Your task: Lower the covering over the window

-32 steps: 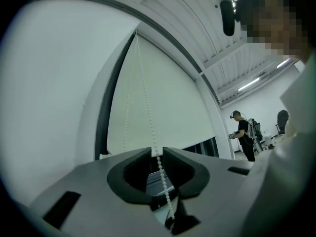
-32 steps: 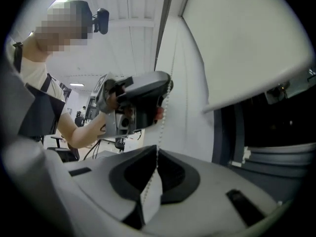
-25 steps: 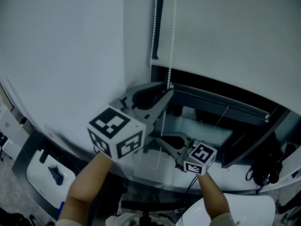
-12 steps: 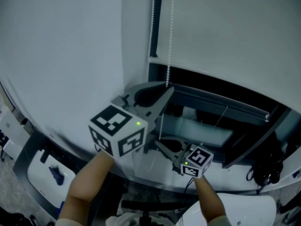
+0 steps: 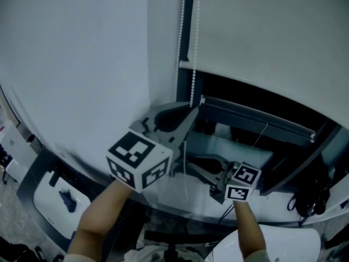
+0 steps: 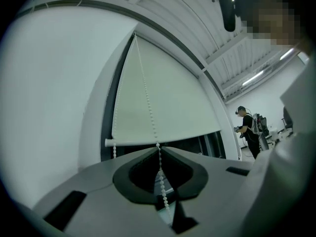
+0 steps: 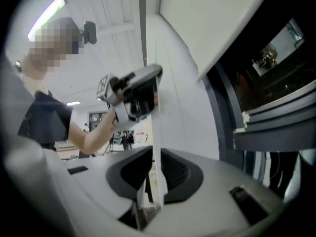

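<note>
No legible text, labels or numbers anywhere.

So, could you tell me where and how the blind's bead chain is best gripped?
Probably the strand of the bead chain below the blind's bottom bar, from the room side, one jaw each side: it hangs straight and thin, so pads pinch across the beads. The left gripper has just been closing its jaws on it there.
</note>
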Available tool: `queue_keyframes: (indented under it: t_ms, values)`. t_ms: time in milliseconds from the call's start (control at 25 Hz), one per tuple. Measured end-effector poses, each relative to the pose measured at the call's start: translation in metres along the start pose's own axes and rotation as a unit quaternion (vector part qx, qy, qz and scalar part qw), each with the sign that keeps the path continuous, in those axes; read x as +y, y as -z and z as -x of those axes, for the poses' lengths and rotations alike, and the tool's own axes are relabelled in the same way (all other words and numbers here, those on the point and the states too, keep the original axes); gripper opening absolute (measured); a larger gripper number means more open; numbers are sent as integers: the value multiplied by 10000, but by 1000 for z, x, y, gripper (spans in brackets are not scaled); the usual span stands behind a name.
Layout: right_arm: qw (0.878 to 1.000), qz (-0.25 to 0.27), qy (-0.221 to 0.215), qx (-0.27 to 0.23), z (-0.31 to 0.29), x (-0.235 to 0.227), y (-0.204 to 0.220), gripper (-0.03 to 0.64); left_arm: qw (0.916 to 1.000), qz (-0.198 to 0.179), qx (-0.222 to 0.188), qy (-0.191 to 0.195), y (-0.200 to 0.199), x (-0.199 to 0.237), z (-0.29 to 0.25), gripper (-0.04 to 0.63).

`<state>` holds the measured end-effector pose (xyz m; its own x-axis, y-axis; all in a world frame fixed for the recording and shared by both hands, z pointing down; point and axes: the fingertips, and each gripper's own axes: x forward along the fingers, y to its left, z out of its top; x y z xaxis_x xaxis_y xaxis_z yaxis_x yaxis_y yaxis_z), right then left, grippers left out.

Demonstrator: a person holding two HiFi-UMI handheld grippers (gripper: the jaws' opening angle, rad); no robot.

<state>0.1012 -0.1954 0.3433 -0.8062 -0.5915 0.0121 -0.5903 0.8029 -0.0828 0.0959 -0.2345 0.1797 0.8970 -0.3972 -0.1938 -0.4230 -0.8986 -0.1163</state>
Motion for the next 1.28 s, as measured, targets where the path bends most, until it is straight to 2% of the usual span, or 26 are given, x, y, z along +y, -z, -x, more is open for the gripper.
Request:
queue_keyframes:
  t_ms: [120, 240, 440, 600, 920, 1120, 1280]
  values:
    - [9981, -108, -130, -594, 13, -1, -45, 70, 9999, 132, 95, 24, 18, -1, 4, 35]
    - [9951, 108, -14, -978, 21, -5, -89, 70, 9996, 209, 190, 79, 30, -4, 4, 35]
    - [9912, 746, 210, -1074, 14, -1, -141, 71, 9984, 156, 521, 136, 61, -13, 2, 35]
    - [9893, 1059, 407, -914, 2, -7, -160, 71, 9941, 289, 1020, 223, 108, -23, 0, 35]
    - [9880, 1205, 463, -848, -19, -12, -182, 71, 9815, 523, 1786, 452, 183, -45, 11, 35]
    - [9842, 1344, 490, -1047, -18, -12, -198, 49, 9762, 630, 2027, 441, 215, -47, 19, 35]
    - [9827, 1494, 496, -980, -22, -11, -200, 32, 9759, 660, 2031, 447, 218, -48, 20, 35]
